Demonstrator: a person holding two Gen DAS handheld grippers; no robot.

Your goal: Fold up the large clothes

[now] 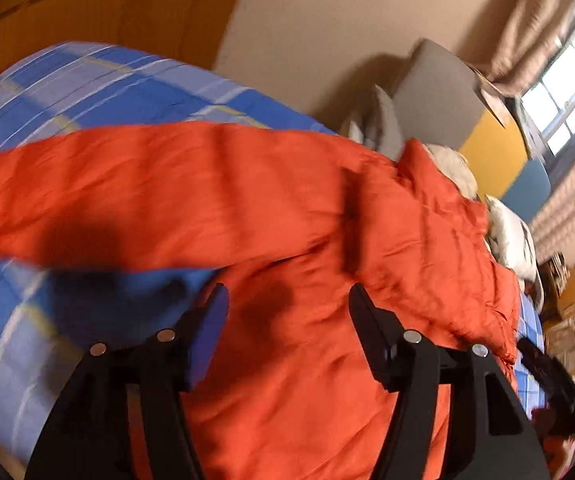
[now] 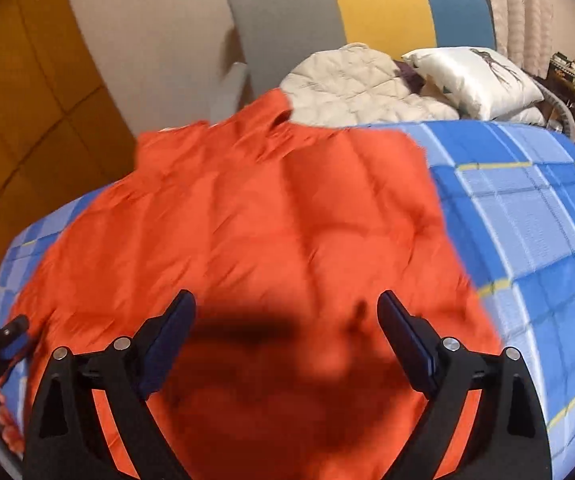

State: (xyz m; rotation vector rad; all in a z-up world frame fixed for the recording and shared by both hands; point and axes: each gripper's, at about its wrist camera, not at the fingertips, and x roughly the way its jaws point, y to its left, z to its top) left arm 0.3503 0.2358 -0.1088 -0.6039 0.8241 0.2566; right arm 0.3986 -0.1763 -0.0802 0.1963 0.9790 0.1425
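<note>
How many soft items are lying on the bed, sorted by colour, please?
Orange: 1, the orange jacket
Beige: 1, the beige quilted jacket
White: 1, the white pillow
Total: 3, all on the blue checked bedcover

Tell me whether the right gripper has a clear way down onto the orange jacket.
Probably yes. The right gripper hangs open above the orange jacket, which lies spread on the checked bedspread; nothing sits between its fingers and the cloth.

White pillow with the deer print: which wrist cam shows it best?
Right wrist: the white pillow lies whole and sharp past the orange jacket, its print readable. Left wrist catches only a blurred, squeezed sliver at the jacket's far edge.
</note>
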